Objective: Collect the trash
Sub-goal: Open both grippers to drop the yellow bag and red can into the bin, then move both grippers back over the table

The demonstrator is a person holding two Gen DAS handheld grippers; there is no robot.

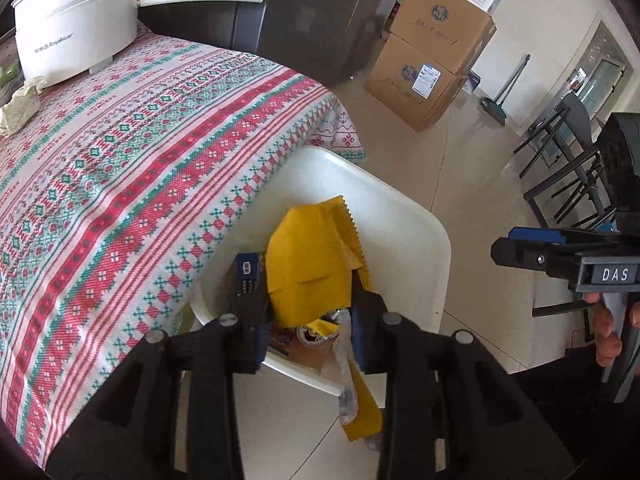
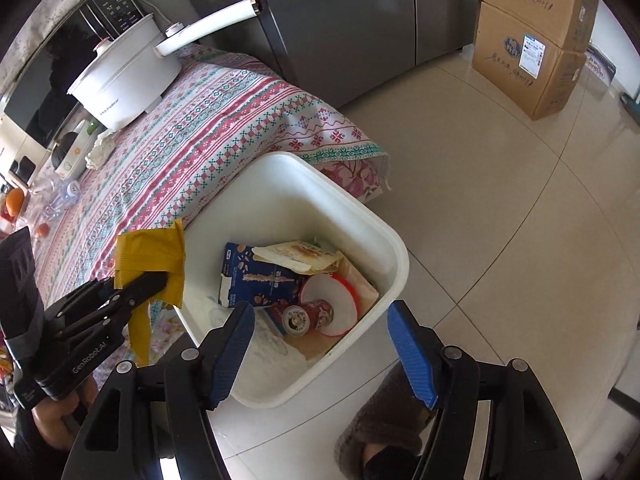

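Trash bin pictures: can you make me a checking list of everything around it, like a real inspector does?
Surface: table under a patterned cloth; tiled floor.
Job's things: white bin on the floor beside the table, holding a blue carton, a red can and a red-rimmed bowl; yellow wrapper not yet in.
Clutter: white pot and crumpled tissue on the table.
Grippers: left gripper has the yellow wrapper in its jaws; right gripper is open and empty above the bin.
Cables: nothing seen.
Surroundings: cardboard boxes, grey fridge, fuzzy slipper.
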